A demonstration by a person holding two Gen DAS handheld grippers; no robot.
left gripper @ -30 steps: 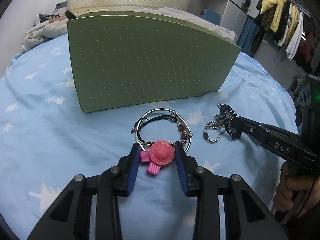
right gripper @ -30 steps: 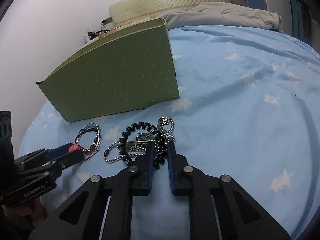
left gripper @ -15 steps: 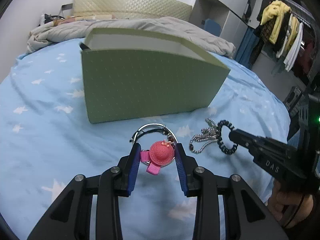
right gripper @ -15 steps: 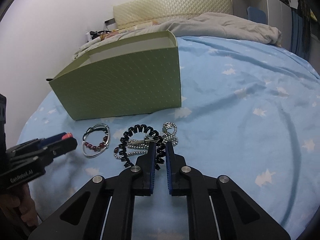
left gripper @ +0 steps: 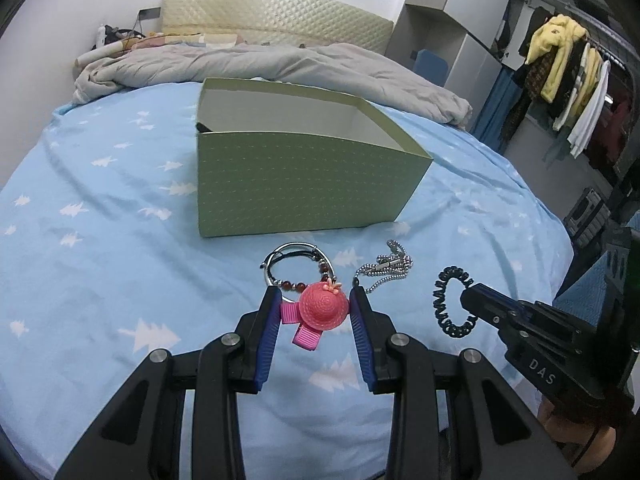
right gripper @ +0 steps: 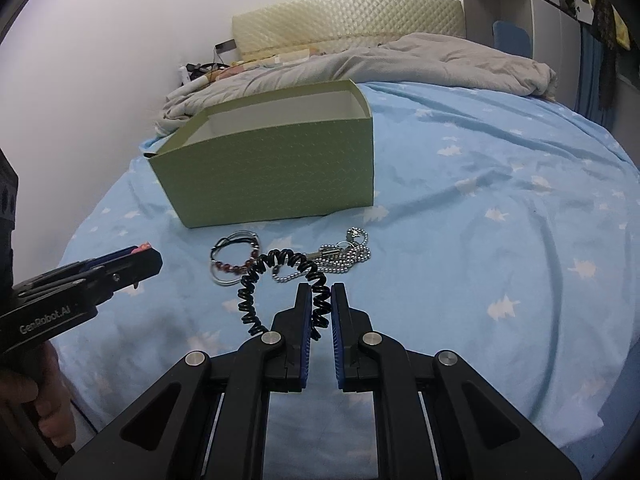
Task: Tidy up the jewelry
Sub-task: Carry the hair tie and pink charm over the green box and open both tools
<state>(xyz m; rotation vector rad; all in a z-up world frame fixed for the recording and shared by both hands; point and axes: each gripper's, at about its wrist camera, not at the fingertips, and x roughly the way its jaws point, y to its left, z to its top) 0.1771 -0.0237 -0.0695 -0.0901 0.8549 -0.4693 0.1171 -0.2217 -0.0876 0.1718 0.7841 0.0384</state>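
A bed covered in a light blue sheet with white tree shapes point(left gripper: 100, 208) is filling the room's near side, with a crumpled grey blanket point(left gripper: 280, 64) lying toward the padded cream headboard point(left gripper: 272, 20). An open green cardboard box with pale dots point(left gripper: 304, 184) is sitting on the sheet, its white inside showing nothing I can make out.

The left gripper point(left gripper: 316, 308) is holding a pink hat-shaped hair clip with a pink ribbon point(left gripper: 318, 312) above the sheet, its 2 blue-padded fingers pressing in on either side of the clip.

The right gripper point(right gripper: 320, 300) is pinching a black spiral hair tie point(right gripper: 280, 280), fingers nearly together, with the coil hanging between them.

Just in front of the box, 2 pieces are lying on the sheet: a silver bangle tangled with a red bead bracelet point(left gripper: 296, 268), and beside it a silver ball chain point(left gripper: 384, 270).
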